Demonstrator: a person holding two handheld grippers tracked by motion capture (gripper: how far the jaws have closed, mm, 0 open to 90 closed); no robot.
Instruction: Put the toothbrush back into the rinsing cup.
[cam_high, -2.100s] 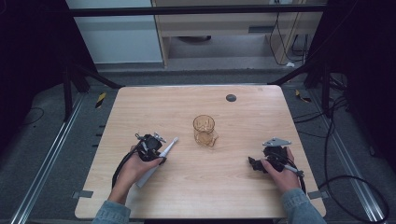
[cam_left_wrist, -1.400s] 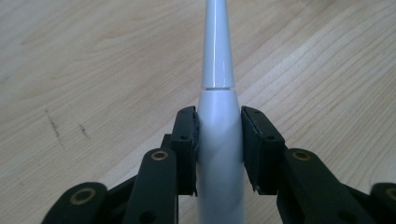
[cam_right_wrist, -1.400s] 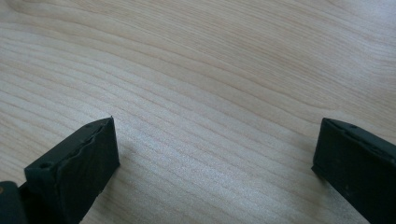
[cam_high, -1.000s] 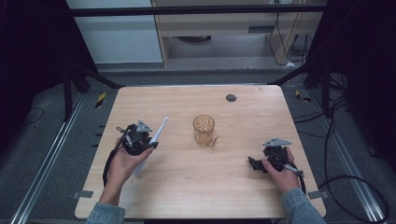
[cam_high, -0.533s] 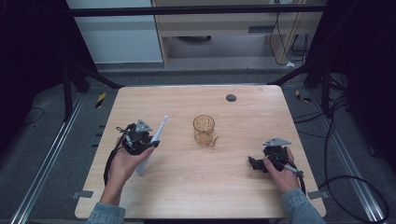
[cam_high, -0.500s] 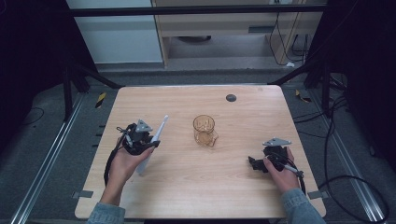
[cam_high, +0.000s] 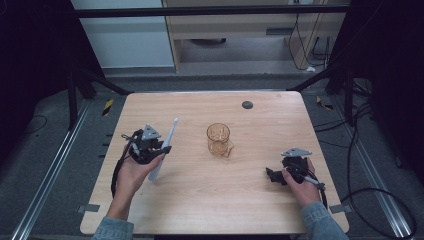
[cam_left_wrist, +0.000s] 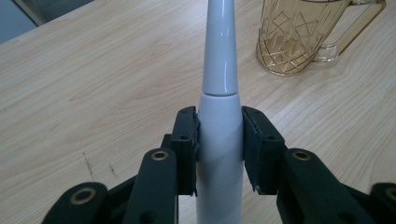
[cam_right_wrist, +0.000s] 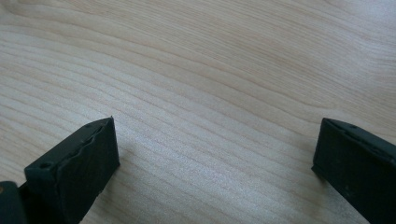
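White electric toothbrush (cam_left_wrist: 219, 116), brush end forward, is clamped at its handle between the fingers of the left gripper (cam_left_wrist: 219, 144); the pads press on both flanks of the body, and the grip looks unchanged from the earlier high views.

Change: two seconds back the left hand sat lower and nearer the desk's middle, with the toothbrush lying at a flatter slant. Since then the hand has gone toward the left edge and a little toward the far edge, and the toothbrush (cam_high: 164, 147) now angles up with its head pointing at the far-right corner. In the last half second almost nothing moves.

Reading: the toothbrush is lifted and carried, with the amber glass mug (cam_high: 219, 140) the likely target. The mug stands near the desk's (cam_high: 210, 210) centre, well apart from the brush head, so the approach is not yet begun. The brush head must clear the rim before lowering.

Pose, left: forearm enters from the near edge, palm under the left gripper (cam_high: 145, 147), grey plate uppermost, fingers aimed toward the mug.

Pose, right: right gripper (cam_high: 277, 176) rests by the right edge near the near-right corner, aimed leftward, unmoved. Its fingers (cam_right_wrist: 74, 172) are spread wide with bare wood between them, grasping nothing.
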